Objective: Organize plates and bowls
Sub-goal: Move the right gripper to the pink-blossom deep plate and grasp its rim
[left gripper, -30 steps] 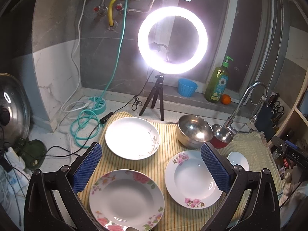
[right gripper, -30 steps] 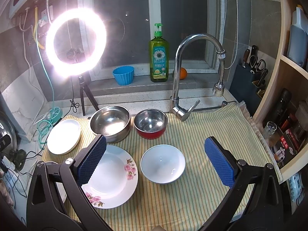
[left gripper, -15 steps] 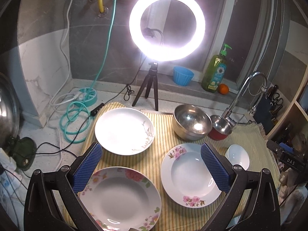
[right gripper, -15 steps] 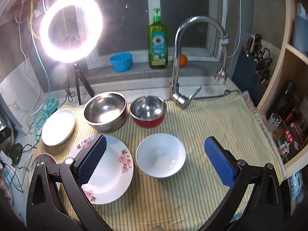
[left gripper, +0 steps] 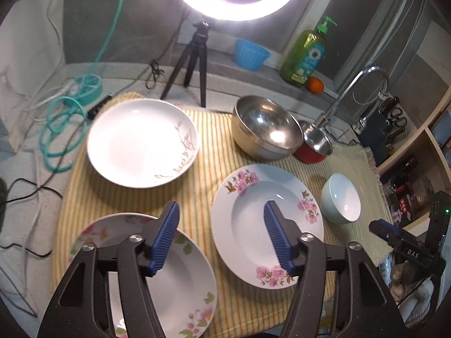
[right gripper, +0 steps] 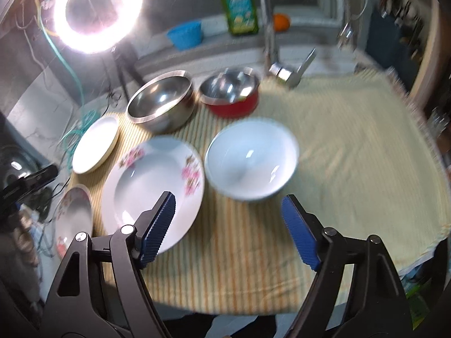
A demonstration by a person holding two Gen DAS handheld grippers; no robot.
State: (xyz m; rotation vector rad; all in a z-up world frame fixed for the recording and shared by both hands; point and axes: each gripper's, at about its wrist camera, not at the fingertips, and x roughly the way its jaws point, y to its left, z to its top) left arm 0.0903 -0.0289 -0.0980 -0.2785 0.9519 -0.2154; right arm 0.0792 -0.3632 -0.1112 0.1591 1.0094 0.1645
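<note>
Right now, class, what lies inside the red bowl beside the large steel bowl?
The red bowl shows only a shiny steel lining with blurred reflections; no object is discernible inside. The faucet hides part of its interior in the left view.

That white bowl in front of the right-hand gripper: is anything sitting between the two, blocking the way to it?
Nothing visible does. The right gripper is open, and only bare striped cloth lies between its fingers and the white bowl. The pink-flowered plate sits close beside the bowl on the left, under the left finger, not in the path.
</note>
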